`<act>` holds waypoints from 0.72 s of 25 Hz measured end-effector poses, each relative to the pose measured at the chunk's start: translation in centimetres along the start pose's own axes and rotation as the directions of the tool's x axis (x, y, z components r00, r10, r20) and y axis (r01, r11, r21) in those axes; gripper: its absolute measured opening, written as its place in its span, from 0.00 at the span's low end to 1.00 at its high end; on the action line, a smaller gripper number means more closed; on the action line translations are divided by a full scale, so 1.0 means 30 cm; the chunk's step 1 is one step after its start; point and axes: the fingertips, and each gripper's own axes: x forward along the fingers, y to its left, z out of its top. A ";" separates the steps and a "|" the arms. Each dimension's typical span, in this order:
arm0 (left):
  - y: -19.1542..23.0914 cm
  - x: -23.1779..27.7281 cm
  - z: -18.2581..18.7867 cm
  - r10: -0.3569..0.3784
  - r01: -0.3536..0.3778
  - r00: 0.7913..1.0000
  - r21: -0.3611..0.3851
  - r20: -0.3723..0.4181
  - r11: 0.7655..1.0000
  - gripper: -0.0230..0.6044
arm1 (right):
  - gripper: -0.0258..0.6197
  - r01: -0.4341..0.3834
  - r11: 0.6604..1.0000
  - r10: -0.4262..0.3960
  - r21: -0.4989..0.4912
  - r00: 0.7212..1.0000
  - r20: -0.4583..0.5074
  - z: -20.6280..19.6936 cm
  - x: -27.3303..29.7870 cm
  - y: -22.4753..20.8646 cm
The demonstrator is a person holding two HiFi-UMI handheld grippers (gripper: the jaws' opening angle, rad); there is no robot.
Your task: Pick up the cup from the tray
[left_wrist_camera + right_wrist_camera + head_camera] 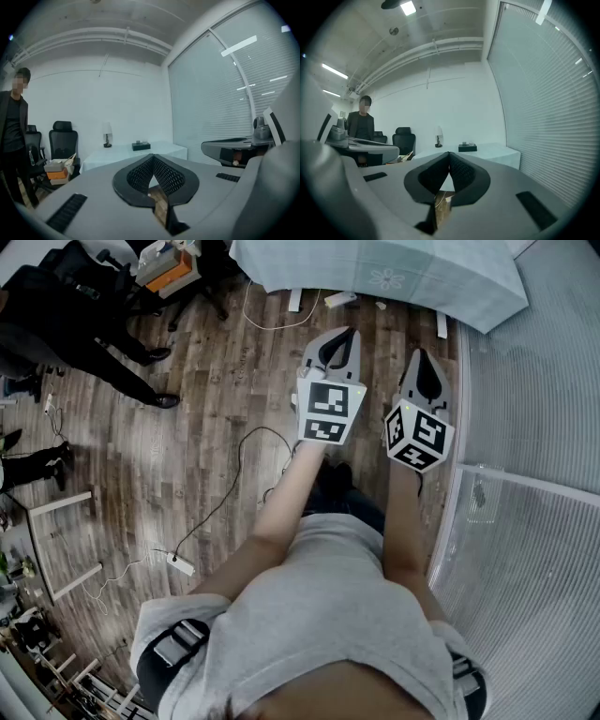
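No cup shows clearly in any view. A small dark tray-like box (140, 146) (467, 147) stands on the cloth-covered table (394, 273) ahead, with small items on it too tiny to tell apart. Both grippers are held side by side above the wooden floor, pointing toward that table and well short of it. The left gripper (349, 334) (152, 156) has its jaws together with nothing between them. The right gripper (423, 354) (449, 153) is likewise shut and empty. In the left gripper view the right gripper's body shows at the right edge.
A table lamp (107, 135) stands on the table left of the dark box. A person in dark clothes (84, 338) stands at the left near black office chairs (62, 143) and an orange box (169, 276). Cables (239, 465) and a power strip (181, 565) lie on the floor. Blinds (534, 427) line the right side.
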 end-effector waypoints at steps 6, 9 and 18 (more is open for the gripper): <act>0.010 0.006 0.006 0.000 0.000 1.000 -0.001 0.005 1.000 0.05 | 0.05 -0.002 1.000 0.002 -0.002 1.000 -0.002 0.001 0.012 0.007; 0.014 0.011 0.004 0.002 -0.002 1.000 -0.006 0.002 1.000 0.05 | 0.05 -0.003 1.000 0.003 -0.001 1.000 -0.006 -0.003 0.019 0.004; 0.012 0.055 -0.007 0.005 -0.005 1.000 0.003 -0.014 1.000 0.05 | 0.05 -0.015 1.000 0.015 0.020 1.000 0.002 -0.005 0.049 -0.021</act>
